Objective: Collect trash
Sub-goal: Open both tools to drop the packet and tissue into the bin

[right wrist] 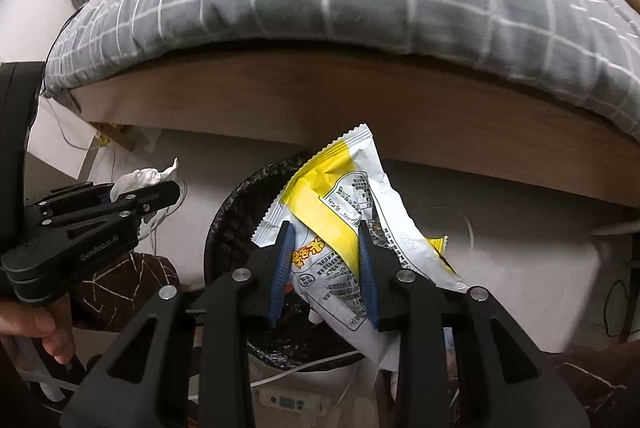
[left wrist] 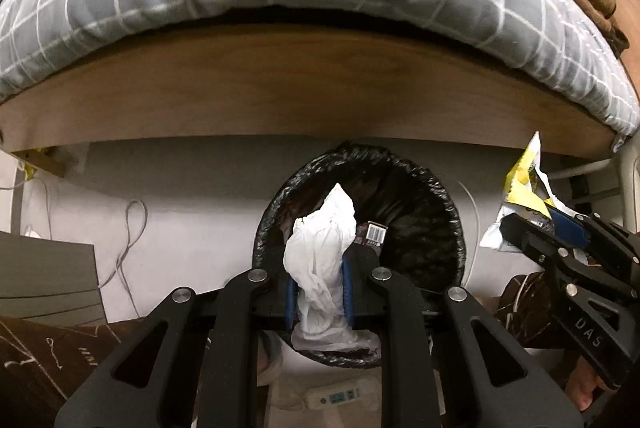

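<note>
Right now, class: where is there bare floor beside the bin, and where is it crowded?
Bare floor lies between the bed board and trash bin, left side. Crowded: loose cables farther left, bin mouth under crumpled tissue and snack wrapper.

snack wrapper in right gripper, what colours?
Snack wrapper: white with yellow bands and black print; clearest in the right wrist view.

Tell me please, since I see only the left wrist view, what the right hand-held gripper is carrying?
Observer: The right hand-held gripper is shut on a white and yellow snack wrapper.
Operator: Is it near the bin?
Observer: Yes, the wrapper hangs in front of the black-lined trash bin, covering much of its opening.
Operator: How does my side look from there?
Observer: The left hand-held gripper holds the crumpled white tissue, left of the bin.
</note>
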Available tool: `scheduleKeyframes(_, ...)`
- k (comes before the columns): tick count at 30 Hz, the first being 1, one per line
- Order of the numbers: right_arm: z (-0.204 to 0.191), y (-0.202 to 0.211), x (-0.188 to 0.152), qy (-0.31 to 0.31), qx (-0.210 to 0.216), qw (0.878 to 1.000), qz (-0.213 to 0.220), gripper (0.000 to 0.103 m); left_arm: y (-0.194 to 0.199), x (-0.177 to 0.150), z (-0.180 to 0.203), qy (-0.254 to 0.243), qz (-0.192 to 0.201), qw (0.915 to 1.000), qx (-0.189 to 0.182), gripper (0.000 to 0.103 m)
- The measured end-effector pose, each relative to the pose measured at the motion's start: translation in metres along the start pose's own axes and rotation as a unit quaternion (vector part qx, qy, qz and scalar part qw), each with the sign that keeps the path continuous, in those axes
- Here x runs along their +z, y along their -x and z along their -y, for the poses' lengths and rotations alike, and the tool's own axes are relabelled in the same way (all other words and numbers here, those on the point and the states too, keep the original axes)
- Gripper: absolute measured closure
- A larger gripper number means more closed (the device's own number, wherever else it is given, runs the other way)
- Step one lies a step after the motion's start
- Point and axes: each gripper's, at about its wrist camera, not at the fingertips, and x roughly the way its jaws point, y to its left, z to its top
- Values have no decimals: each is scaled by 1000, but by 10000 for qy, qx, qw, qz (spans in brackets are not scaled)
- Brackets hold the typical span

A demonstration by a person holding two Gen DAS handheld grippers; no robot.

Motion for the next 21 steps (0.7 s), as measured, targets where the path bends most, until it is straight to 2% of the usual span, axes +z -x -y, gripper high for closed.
scheduleKeyframes(5, -11, -7, 0, 185, 30, 9998, -42, 58, -1, 1, -6, 34, 10, 10000, 27, 87)
scheduleKeyframes(8, -15, -9, -1, 285, 16, 9996, -53, 56, -2, 0, -8, 39, 3, 10000, 18, 87)
scheduleKeyframes(17, -17, -7, -10, 319, -104, 9994, -46, 32, 0, -2, 5, -75, 12, 10000, -50, 87)
scheduleKeyframes(21, 1, 4, -14, 136, -213, 9997, 71, 21, -2, 0, 17, -170, -16, 9998, -116, 87)
